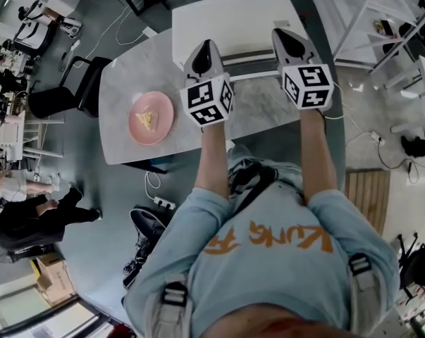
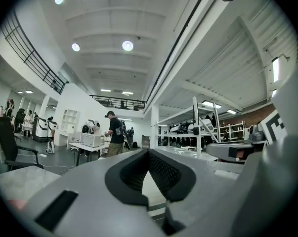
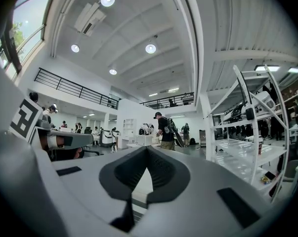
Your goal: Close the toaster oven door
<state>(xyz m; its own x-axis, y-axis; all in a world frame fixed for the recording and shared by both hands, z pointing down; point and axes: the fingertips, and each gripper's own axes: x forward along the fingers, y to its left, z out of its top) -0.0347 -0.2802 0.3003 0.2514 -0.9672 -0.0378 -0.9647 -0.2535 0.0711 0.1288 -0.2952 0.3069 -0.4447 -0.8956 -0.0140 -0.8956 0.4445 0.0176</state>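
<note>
Plainly, left gripper [image 2: 149, 152] and right gripper [image 3: 147, 149] are both closed.

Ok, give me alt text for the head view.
Seen from above, a person holds the left gripper and right gripper, both shut, at the front of a white toaster oven on a marble table. A pink plate with food sits to their left.

- toaster oven [image 1: 233, 16]: on counter [image 1: 120, 83], far side.
- plate [image 1: 151, 117]: on counter, L of toaster oven, nearer the person, w/ food on it.
- chair [image 1: 78, 83]: L of toaster oven, past counter edge.
</note>
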